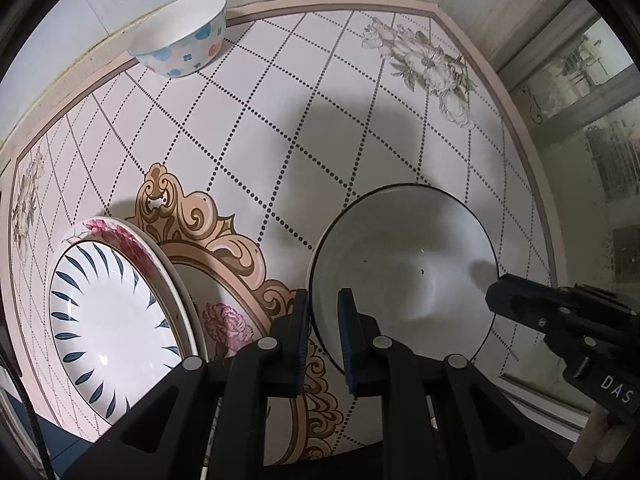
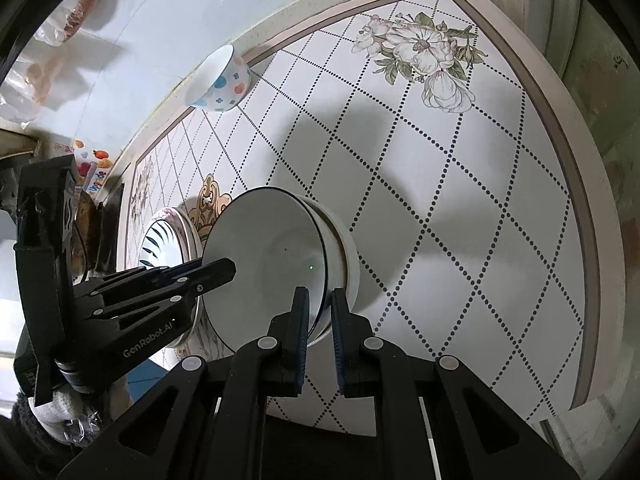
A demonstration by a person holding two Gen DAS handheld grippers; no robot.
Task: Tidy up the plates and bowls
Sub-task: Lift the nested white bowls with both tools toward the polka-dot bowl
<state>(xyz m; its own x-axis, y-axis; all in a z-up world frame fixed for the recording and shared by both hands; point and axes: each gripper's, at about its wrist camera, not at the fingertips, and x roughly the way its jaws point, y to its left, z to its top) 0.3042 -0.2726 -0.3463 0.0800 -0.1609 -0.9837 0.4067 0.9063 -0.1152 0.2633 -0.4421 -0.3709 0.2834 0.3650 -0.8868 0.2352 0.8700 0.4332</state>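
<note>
A white bowl with a thin dark rim [image 1: 404, 272] sits on the patterned table; it also shows in the right wrist view [image 2: 276, 256]. My left gripper [image 1: 324, 320] is shut on the bowl's near-left rim. My right gripper [image 2: 321, 312] is shut on its right rim, one finger inside and one outside. A white plate with dark leaf strokes [image 1: 108, 320] lies stacked on a pink-flowered plate [image 1: 120, 232] at the left. A small bowl with blue and red dots [image 1: 184, 36] stands at the table's far edge, by the wall.
The table [image 1: 280, 120] has a dotted diamond pattern and a pink border. A wall runs along its far side. A glass door or window [image 1: 592, 128] stands to the right. Plastic bags with food [image 2: 52, 48] hang at the upper left in the right wrist view.
</note>
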